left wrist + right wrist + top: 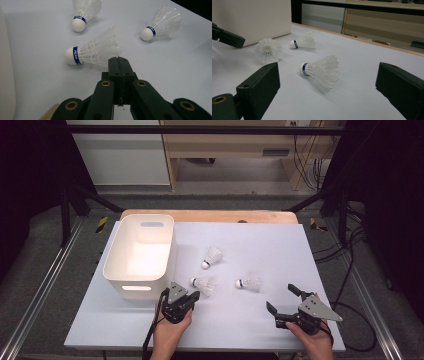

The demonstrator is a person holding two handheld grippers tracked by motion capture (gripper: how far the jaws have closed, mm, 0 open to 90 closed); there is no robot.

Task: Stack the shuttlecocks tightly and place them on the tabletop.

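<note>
Three white shuttlecocks with blue bands lie on the white table [250, 330]. My left gripper [194, 296] is shut with nothing between its jaws. Its tips [119, 60] sit right at the feather skirt of the nearest shuttlecock [95, 51], and I cannot tell whether they touch it. The other two lie beyond it, one far [85, 10] and one to the right [162, 22]. My right gripper [281, 298] stands open at the front right. Ahead of its open jaws lies the right-hand shuttlecock [322, 70], cork pointing left.
A white plastic bin [112, 270] with handle cut-outs stands on the left of the table, close beside the left gripper. A wooden board edge [210, 215] runs along the table's far side. Black frame bars and cables flank the table.
</note>
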